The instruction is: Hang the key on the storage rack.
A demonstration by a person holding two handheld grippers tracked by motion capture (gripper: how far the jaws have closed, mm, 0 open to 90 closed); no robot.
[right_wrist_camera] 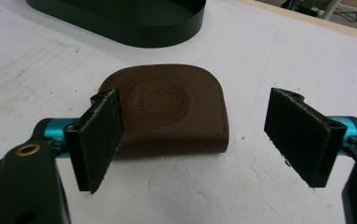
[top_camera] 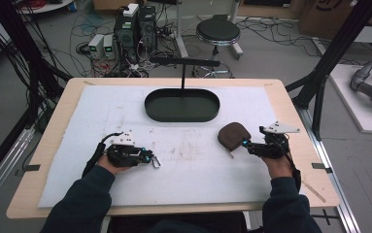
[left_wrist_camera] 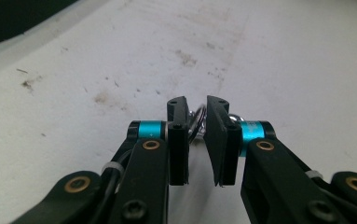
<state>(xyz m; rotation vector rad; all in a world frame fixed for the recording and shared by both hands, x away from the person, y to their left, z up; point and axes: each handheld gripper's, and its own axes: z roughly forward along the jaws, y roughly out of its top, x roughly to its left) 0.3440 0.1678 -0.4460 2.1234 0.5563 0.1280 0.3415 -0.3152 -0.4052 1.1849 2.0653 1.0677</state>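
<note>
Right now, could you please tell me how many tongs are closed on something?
1: the left tongs pinch a metal ring over the white mat; the right tongs stand open before the brown pouch.

Brown leather pouch (right_wrist_camera: 169, 109), embossed round emblem up, flat on white mat. Silver key ring (left_wrist_camera: 195, 124) pinched upright.

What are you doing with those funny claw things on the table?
A person sits at a table with a gripper in each hand. The left gripper is pinched shut on a small metal key ring, low over the white mat. The right gripper is open and points at a brown leather pouch lying flat on the mat, not gripping it yet. A dark oval tray with a hanging stand waits farther back.
</note>
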